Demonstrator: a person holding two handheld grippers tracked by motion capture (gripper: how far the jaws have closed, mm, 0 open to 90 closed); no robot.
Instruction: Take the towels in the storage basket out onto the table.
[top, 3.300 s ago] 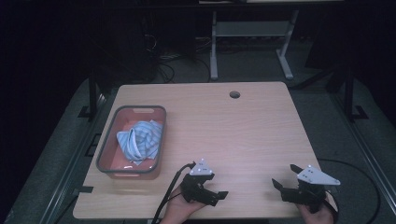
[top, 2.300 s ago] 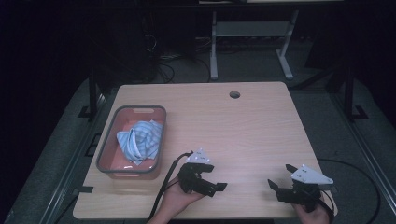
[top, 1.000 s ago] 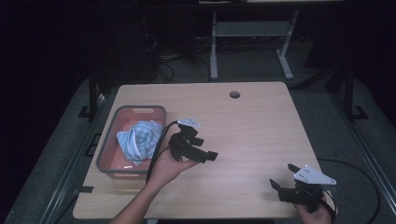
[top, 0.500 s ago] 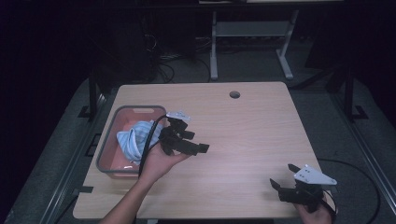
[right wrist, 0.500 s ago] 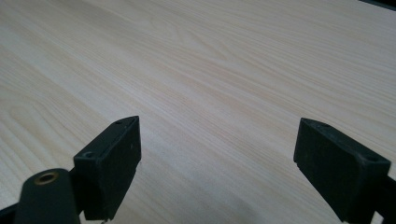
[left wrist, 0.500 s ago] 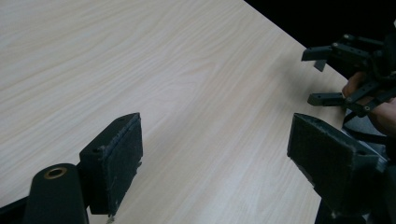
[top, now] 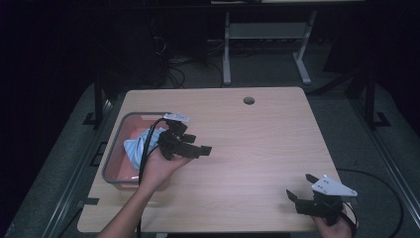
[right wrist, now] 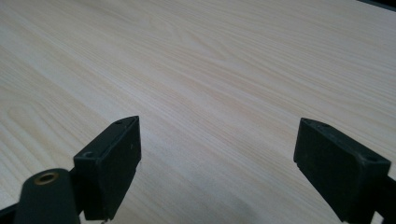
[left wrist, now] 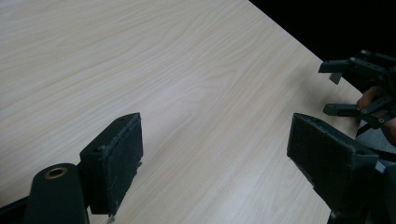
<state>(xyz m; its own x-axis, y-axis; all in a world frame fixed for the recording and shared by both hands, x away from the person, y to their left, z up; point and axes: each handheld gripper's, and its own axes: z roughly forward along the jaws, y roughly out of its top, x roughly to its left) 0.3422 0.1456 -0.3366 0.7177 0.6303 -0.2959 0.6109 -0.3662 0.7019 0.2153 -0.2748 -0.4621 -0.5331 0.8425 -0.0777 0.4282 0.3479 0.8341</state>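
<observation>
High view shows the left tongs [top: 190,146] held just above the tabletop [top: 257,148] beside the right rim of a shallow tray [top: 111,171] that sits along the left edge. A crumpled pale blue cloth [top: 136,148] lies inside that tray, touching its floor and partly hidden behind the hand [top: 158,168]. The left tongs stand wide apart and empty; their jaws point toward the right edge, away from the cloth, which lies just behind and to the left of them. The right tongs [top: 303,191] rest near the front right corner, also wide apart and empty, well apart from the tray.

The step in hand looks like a reach for the cloth. To do it well, the left tongs should turn back toward the tray, dip over its rim without knocking it, and close on a raised fold near the top of the bundle, not on the flat base. A pinch on a single loose layer may slip, so a thick bunch is the safer bite
</observation>
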